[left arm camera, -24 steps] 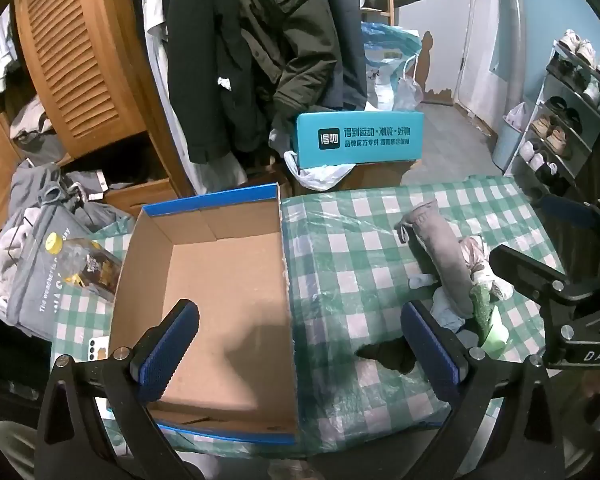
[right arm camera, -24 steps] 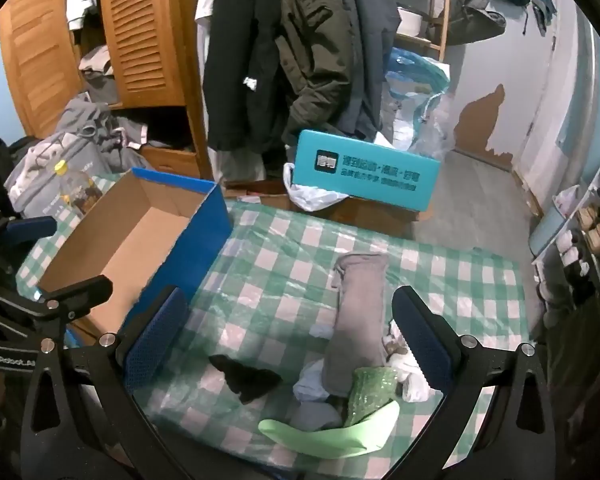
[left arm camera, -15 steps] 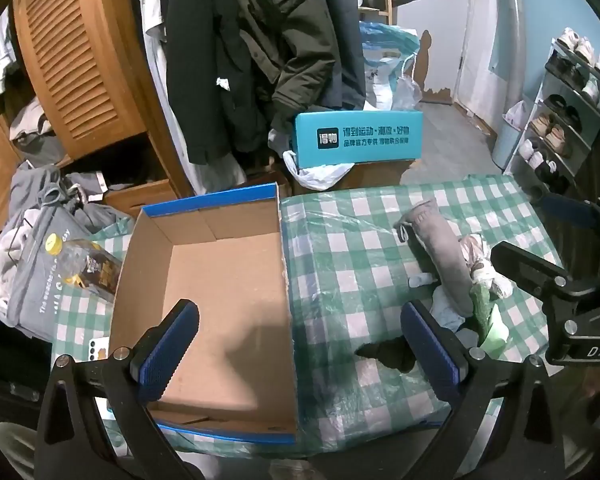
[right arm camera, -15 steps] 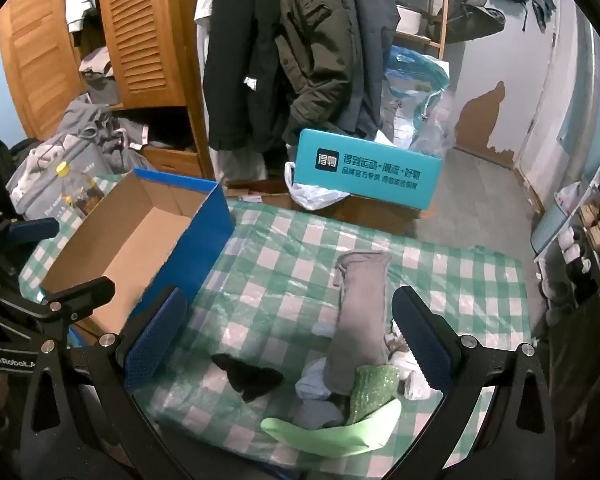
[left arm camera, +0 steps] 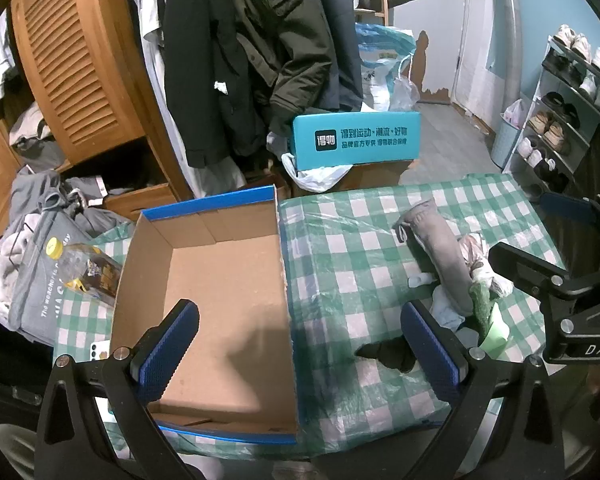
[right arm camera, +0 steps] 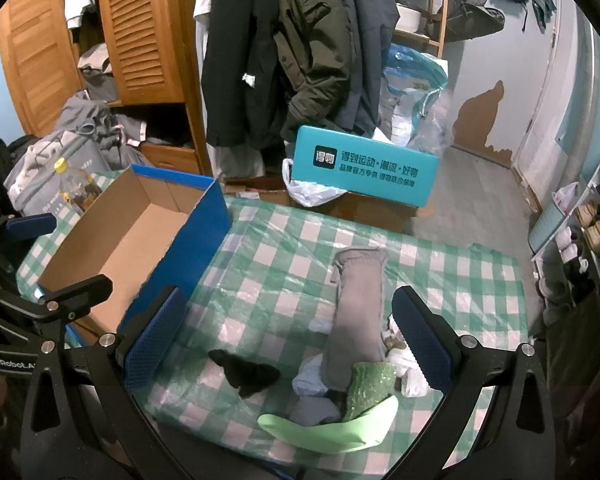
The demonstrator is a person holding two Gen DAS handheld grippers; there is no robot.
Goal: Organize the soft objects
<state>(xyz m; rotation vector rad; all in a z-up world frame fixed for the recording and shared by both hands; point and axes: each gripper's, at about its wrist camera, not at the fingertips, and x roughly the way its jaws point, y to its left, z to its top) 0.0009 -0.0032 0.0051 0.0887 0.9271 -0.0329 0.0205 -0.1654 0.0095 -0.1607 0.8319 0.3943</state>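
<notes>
A pile of soft things lies on the green checked tablecloth (right arm camera: 284, 276): a long grey sock (right arm camera: 356, 312), a green knitted sock (right arm camera: 370, 384), a light green piece (right arm camera: 332, 432), white and pale blue pieces, and apart to the left a black sock (right arm camera: 246, 372). My right gripper (right arm camera: 288, 344) hangs open above this pile, holding nothing. An empty cardboard box with blue sides (left arm camera: 220, 304) stands to the left. Over it my left gripper (left arm camera: 300, 348) is open and empty. The grey sock (left arm camera: 444, 264) and black sock (left arm camera: 388, 354) also show in the left wrist view.
A teal box (right arm camera: 364, 170) stands beyond the table's far edge, with hanging coats (right arm camera: 300, 40) and a wooden wardrobe (right arm camera: 136, 32) behind. A bottle with a yellow cap (left arm camera: 84, 268) lies left of the cardboard box. A shoe rack (left arm camera: 564, 92) stands at the right.
</notes>
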